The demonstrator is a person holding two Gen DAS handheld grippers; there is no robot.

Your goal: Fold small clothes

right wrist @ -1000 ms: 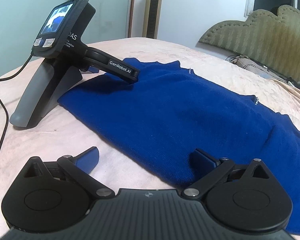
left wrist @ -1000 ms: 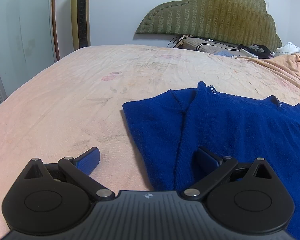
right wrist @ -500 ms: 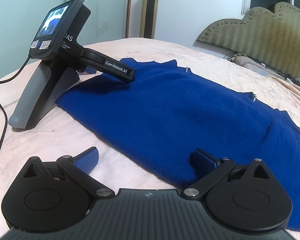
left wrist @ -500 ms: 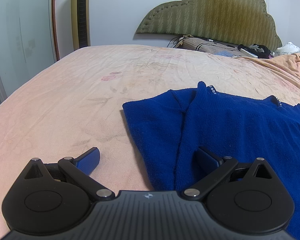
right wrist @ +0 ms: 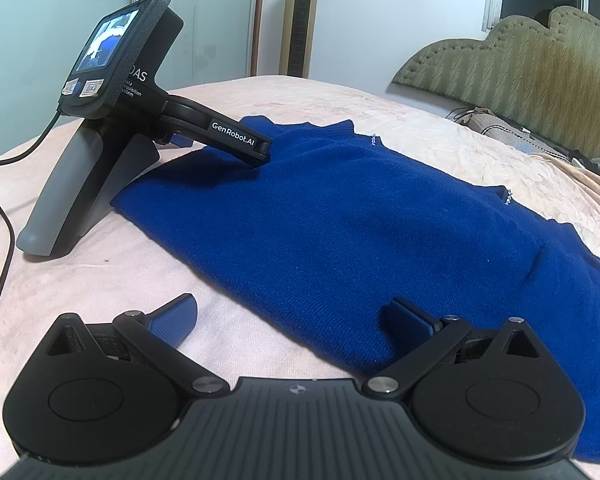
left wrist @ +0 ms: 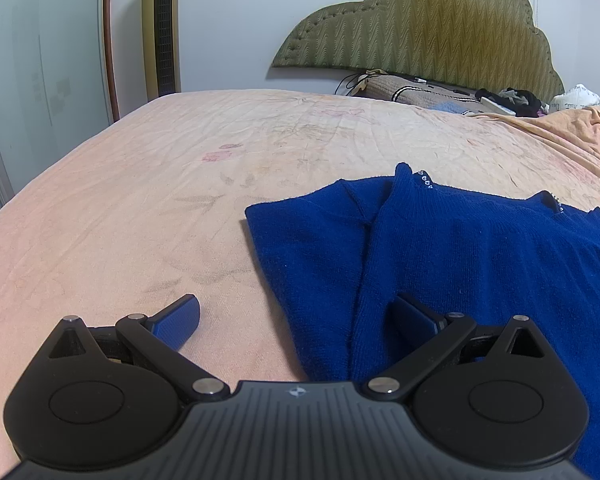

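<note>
A dark blue knit sweater (left wrist: 480,248) lies flat on the peach bed sheet (left wrist: 140,200), with one sleeve folded in over the body. It also shows in the right wrist view (right wrist: 360,220). My left gripper (left wrist: 296,320) is open and rests on the bed, its right finger on the sweater's edge and its left finger on the sheet. In the right wrist view the left gripper (right wrist: 236,140) stands unheld on its handle. My right gripper (right wrist: 292,316) is open over the sweater's near edge.
A green padded headboard (left wrist: 420,28) and pillows with clutter (left wrist: 440,92) are at the far end. A gold tower fan (left wrist: 160,28) stands by the wall. A black cable (right wrist: 0,248) trails across the sheet at left.
The right gripper has moved slightly, shifting the view; the left gripper stays still on the bed. The sweater has not moved.
</note>
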